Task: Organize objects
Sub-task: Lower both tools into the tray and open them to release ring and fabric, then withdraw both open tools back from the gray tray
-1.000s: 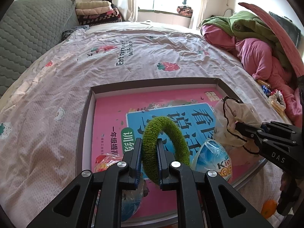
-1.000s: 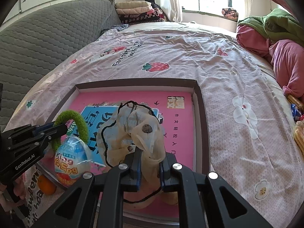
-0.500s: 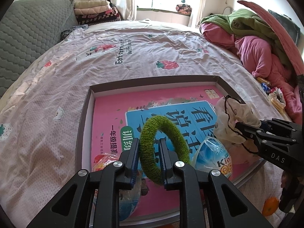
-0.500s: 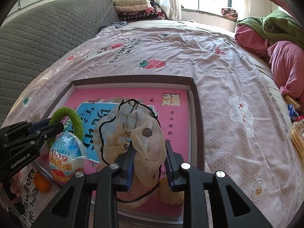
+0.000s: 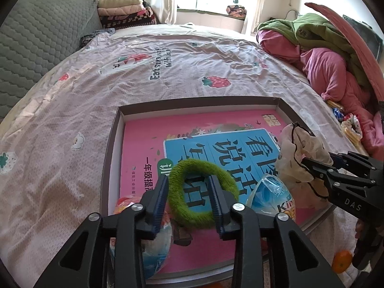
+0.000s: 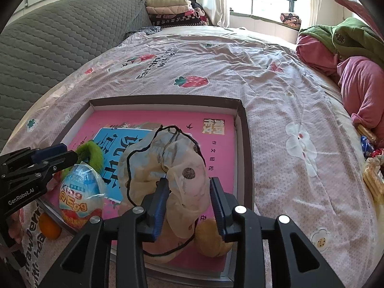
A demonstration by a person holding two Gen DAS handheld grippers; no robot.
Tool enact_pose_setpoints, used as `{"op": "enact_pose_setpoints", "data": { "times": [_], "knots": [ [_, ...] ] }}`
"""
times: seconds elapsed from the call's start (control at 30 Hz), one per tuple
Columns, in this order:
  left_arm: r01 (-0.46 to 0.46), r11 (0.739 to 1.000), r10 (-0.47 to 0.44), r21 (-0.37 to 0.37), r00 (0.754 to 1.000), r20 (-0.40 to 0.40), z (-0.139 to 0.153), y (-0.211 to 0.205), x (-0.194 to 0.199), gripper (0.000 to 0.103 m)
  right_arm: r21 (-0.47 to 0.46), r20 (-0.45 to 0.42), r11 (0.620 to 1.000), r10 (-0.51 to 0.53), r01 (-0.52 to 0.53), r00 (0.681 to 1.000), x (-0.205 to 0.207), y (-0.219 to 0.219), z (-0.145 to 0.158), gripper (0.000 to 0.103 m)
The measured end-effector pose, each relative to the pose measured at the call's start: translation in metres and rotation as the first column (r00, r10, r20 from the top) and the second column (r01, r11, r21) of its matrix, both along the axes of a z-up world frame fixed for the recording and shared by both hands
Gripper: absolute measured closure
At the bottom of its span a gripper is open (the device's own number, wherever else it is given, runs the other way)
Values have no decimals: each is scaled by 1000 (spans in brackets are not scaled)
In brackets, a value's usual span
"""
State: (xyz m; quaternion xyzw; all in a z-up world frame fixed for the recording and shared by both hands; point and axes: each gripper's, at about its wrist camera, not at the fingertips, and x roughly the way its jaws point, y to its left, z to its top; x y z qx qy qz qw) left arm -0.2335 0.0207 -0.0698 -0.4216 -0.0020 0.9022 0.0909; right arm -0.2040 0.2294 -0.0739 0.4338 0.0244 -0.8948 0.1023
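A shallow brown box point(image 5: 192, 103) on the bed holds a pink book point(image 5: 141, 148). On the book lies a green fuzzy ring point(image 5: 204, 216), tilted. My left gripper point(image 5: 188, 180) straddles its left band with jaws opening, and the pads are off it. A beige sheer pouch point(image 6: 168, 168) with a black drawstring slumps between the opening jaws of my right gripper point(image 6: 189, 181), loose and unsqueezed. A wrapped toy egg point(image 6: 80, 199) stands between ring and pouch. Each gripper shows in the other's view: right gripper point(image 5: 312, 165), left gripper point(image 6: 67, 153).
A second wrapped egg point(image 5: 144, 240) lies under my left gripper and a yellowish lump point(image 6: 212, 237) by the pouch. An orange point(image 6: 49, 225) sits outside the box's near edge. Pink and green clothes point(image 5: 324, 55) pile at the right, with a grey headboard point(image 6: 60, 31) at the left.
Both grippers' jaws have spread apart. The green ring, pinched upright before, has tipped down toward the book. The pouch has sagged wider between the right fingers. Neither hand has shifted.
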Motion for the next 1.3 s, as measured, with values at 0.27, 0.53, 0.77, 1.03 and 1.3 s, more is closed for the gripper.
{"op": "enact_pose_setpoints", "data": {
  "times": [0.27,0.53,0.77,1.03,1.3],
  "knots": [
    [-5,1000,5,-8,1000,1,2,1,1,67,3,-5,1000,-1,1,1000,1,1,2,67],
    [-3,1000,3,-15,1000,-6,9,0,5,53,1,-14,1000,-3,3,1000,4,3,6,64],
    [0,1000,0,-24,1000,-8,13,1,7,53,-3,-23,1000,-11,11,1000,6,5,10,58],
    [4,999,-5,-37,1000,-9,14,3,10,52,-16,-42,1000,-10,9,999,8,7,18,57],
    [5,998,-7,-58,1000,-23,18,2,17,46,-17,-56,1000,-18,17,998,13,8,22,56]
  ]
}}
